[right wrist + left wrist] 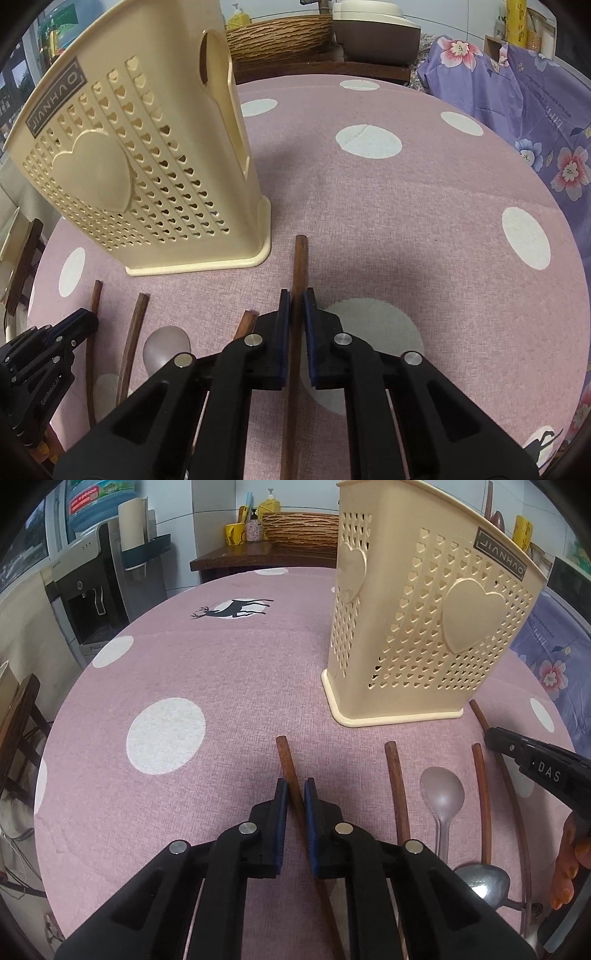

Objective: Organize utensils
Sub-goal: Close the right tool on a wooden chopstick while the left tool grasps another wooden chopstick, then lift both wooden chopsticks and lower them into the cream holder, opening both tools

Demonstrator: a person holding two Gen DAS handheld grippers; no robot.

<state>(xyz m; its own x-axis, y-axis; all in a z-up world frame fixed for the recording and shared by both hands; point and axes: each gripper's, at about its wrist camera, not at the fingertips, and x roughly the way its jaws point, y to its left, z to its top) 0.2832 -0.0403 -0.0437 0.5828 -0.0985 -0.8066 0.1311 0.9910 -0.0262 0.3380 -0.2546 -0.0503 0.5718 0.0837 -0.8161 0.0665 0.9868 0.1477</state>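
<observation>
A cream perforated utensil holder [424, 620] with heart shapes stands on the pink tablecloth; it also shows in the right wrist view [147, 166]. My left gripper [295, 790] is shut on a brown wooden chopstick [286, 757] that lies on the cloth. My right gripper [294, 299] is shut on another wooden chopstick [300, 258], in front of the holder's right corner. More chopsticks [395, 775] and a pale spoon [441, 794] lie between the two grippers. A metal spoon [484, 880] lies nearer.
The round table [221, 683] has a pink cloth with white dots. A woven basket [299, 528] and bottles stand on a wooden stand behind. A purple floral cloth [535, 122] lies at the right edge. A water dispenser [85, 590] stands at the left.
</observation>
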